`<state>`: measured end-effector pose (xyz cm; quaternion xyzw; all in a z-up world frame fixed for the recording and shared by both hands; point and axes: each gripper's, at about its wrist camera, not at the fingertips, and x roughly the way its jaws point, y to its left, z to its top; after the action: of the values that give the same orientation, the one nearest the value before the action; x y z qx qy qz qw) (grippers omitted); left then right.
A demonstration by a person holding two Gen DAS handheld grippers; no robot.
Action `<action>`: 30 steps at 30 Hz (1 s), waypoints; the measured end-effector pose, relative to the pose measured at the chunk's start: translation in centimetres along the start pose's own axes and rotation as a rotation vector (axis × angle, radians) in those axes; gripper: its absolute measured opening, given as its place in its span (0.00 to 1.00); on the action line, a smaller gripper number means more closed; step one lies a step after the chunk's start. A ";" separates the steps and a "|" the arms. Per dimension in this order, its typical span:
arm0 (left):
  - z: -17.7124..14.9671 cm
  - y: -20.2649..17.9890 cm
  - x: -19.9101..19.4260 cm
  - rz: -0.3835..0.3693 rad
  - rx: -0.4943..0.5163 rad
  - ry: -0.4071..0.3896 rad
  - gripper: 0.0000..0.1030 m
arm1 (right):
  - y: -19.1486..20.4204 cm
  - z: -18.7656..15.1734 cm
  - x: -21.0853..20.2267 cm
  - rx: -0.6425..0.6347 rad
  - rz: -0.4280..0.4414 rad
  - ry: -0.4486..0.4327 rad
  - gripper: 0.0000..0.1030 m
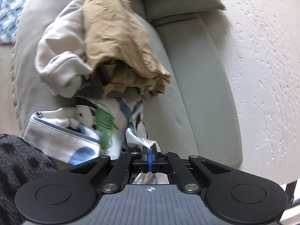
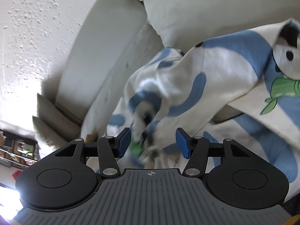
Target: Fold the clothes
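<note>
A white garment printed with blue patches, pandas and green bamboo (image 1: 90, 129) lies crumpled on the grey sofa seat (image 1: 168, 112). My left gripper (image 1: 150, 150) is shut on a pinched edge of this garment. In the right wrist view the same printed garment (image 2: 215, 71) hangs and bunches close in front. My right gripper (image 2: 152, 142) is open, its blue pads (image 2: 124, 142) on either side of a blurred fold of the cloth, not closed on it.
A tan garment (image 1: 116, 37) and a cream garment (image 1: 61, 56) lie piled farther along the sofa seat. The sofa back (image 1: 198, 75) and cushions (image 1: 180, 1) run beside a textured white wall (image 1: 262, 65). A patterned rug (image 1: 9, 9) shows at far left.
</note>
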<state>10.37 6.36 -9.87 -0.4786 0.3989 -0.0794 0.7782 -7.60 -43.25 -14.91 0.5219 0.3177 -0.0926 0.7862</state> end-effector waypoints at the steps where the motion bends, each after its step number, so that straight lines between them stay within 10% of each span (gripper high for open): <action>1: -0.1 -0.1 0.0 0.002 -0.005 0.001 0.00 | -0.1 -0.3 0.3 0.008 0.000 0.011 0.58; 13: 1.1 1.4 2.1 -0.005 -0.020 0.009 0.00 | -0.9 -4.8 2.8 0.126 0.027 0.222 0.52; 18: 1.0 1.3 2.5 -0.005 -0.008 0.014 0.00 | -1.9 -5.3 3.7 0.218 -0.003 0.112 0.42; 22: 1.0 1.2 2.6 -0.003 0.003 0.026 0.00 | -2.2 -5.2 2.9 0.221 0.021 -0.035 0.08; 30: -1.1 0.1 3.6 0.029 0.105 0.157 0.00 | -1.1 -1.9 -1.5 0.129 -0.017 -0.294 0.01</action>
<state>12.03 3.84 -12.13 -0.4235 0.4607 -0.1262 0.7697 -10.04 -42.37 -15.33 0.5495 0.1972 -0.1950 0.7881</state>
